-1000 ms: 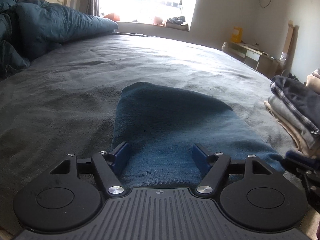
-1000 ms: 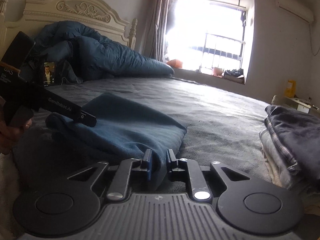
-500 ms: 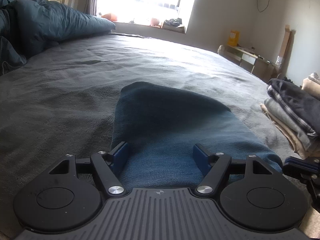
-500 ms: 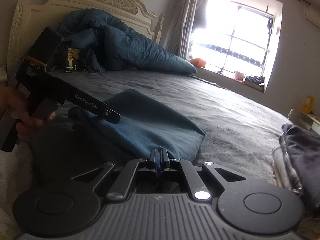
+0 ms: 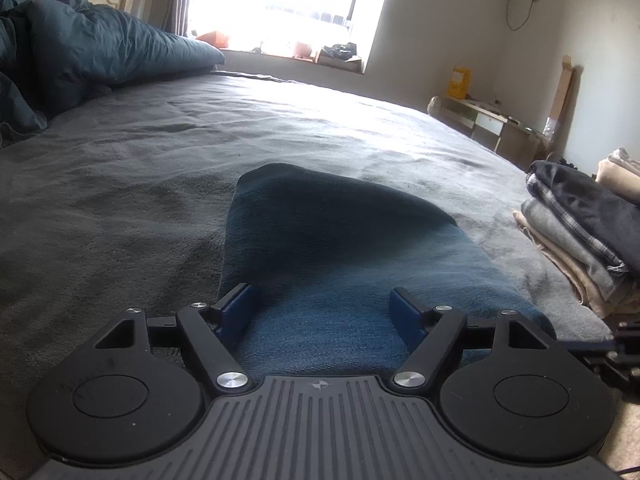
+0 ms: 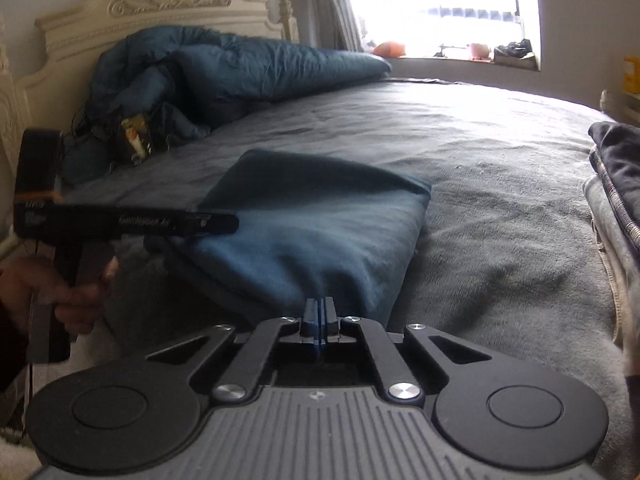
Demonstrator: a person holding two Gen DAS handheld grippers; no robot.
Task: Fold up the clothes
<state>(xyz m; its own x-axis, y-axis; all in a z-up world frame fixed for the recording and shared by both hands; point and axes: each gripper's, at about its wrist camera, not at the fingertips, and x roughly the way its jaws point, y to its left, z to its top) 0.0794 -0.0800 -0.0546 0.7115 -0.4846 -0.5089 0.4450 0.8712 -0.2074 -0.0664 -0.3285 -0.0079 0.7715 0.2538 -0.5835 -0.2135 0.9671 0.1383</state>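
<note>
Tool (image 6: 319, 312) pinched on blue garment (image 6: 320, 232)

Place: a bedroom in a home
Signs: wide bed (image 5: 280, 128), carved cream headboard (image 6: 152, 4), rumpled blue duvet (image 6: 224, 68), curtained window (image 5: 280, 0), stacked clothes (image 5: 580, 232)

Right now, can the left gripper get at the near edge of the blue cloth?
Probably yes. The left gripper hangs over the blue cloth, its jaws opening with the fabric lying between them, and nothing else is in the way.
</note>
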